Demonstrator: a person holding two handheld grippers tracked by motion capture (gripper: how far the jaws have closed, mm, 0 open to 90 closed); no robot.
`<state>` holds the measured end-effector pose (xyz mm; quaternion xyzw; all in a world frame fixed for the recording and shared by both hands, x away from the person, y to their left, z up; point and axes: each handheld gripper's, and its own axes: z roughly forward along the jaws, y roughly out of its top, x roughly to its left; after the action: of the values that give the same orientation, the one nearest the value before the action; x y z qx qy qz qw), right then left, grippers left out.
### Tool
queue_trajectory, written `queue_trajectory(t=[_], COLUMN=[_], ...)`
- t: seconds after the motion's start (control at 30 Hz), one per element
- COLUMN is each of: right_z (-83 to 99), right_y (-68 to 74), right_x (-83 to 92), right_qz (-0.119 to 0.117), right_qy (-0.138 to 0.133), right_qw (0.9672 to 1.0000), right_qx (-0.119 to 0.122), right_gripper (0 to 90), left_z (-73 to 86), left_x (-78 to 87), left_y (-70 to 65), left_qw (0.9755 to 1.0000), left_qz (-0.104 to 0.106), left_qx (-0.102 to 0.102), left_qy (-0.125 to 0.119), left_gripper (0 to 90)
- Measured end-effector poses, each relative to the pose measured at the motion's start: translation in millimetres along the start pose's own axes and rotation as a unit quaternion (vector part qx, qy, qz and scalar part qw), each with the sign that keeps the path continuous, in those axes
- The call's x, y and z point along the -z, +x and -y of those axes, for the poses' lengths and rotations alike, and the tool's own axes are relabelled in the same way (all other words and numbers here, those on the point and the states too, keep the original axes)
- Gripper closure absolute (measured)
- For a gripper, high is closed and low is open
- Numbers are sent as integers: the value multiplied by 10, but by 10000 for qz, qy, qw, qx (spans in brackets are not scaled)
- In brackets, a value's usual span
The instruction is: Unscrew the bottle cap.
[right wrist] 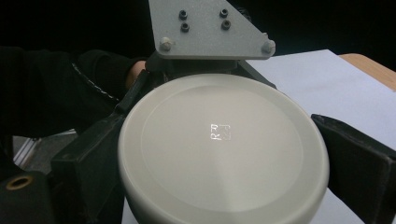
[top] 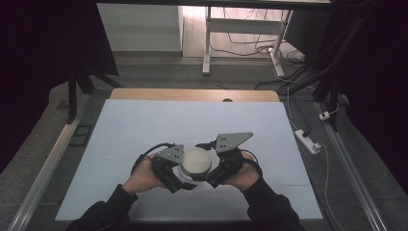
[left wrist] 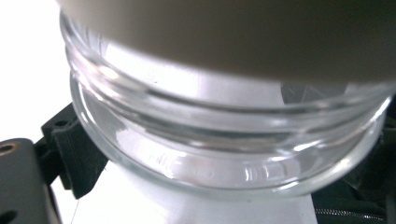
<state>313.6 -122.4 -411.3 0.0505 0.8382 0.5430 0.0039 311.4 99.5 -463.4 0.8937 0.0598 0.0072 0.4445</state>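
Note:
A clear glass jar (left wrist: 224,140) with a round off-white lid (top: 197,161) sits at the near middle of the table, between both hands. In the left gripper view the jar's threaded neck is pressed between my black jaws, with the lid (left wrist: 233,32) just above. My left gripper (top: 185,179) is shut on the glass body. The right gripper view looks down on the lid (right wrist: 219,154), which carries a small embossed mark. My right gripper (right wrist: 224,163) clamps the lid from both sides, and in the high view the right gripper (top: 211,172) sits to the jar's right.
A white sheet (top: 144,130) covers the wooden table (top: 192,94). Beyond the far edge stand a white desk frame (top: 208,43) and loose cables (top: 250,48). A power strip (top: 308,141) lies on the floor at the right. The left gripper's grey plate (right wrist: 210,32) is behind the lid.

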Motion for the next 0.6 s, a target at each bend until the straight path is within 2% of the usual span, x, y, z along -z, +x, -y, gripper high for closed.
queue_trajectory(t=[0.3,0.6], right_z=[0,-10], right_y=[-1,45], right_x=[34,67], right_qz=[116,198], right_qy=[26,-3], right_qw=[9999,9998], right_qx=[41,55], right_gripper=[72,72], left_z=[45,85], left_x=[40,83], left_y=[70,151], left_qw=[9995,9974], left_qz=[-237,-543], left_qx=[207,473], left_qy=[-49,-87], left_gripper=[79,79])
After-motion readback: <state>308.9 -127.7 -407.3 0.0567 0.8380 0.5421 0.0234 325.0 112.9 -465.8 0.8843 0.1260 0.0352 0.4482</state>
